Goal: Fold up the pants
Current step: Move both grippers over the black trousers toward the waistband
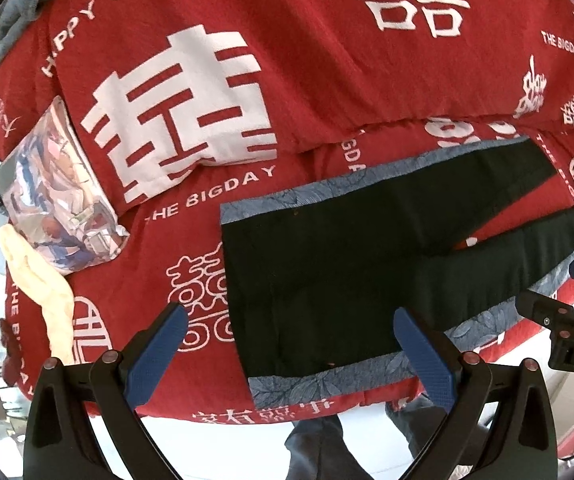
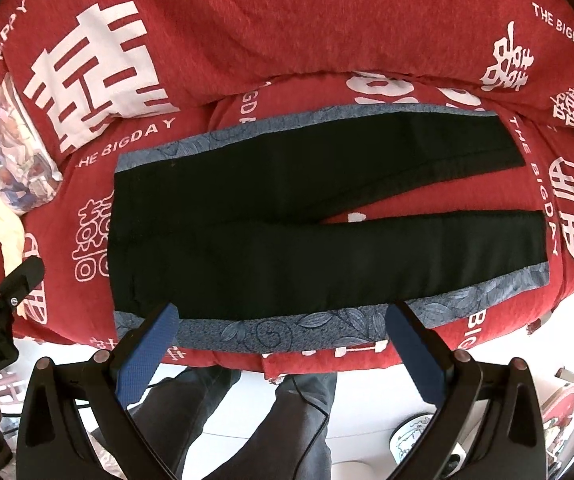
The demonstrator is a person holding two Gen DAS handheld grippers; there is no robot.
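Between and just beyond the spread, empty fingers of the right gripper (image 2: 281,334) lie black pants (image 2: 287,232), flat, blue-trimmed; the left gripper (image 1: 291,340), likewise released, hovers by their waist. Farther off, the red bedspread (image 2: 327,40) reads "THE BIGDAY" and "HAPPY WEDDIN".

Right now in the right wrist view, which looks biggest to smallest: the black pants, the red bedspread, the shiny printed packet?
1. Red printed bedspread
2. Black pants with blue patterned side stripes
3. Shiny printed packet, partly cut off at the picture's edge
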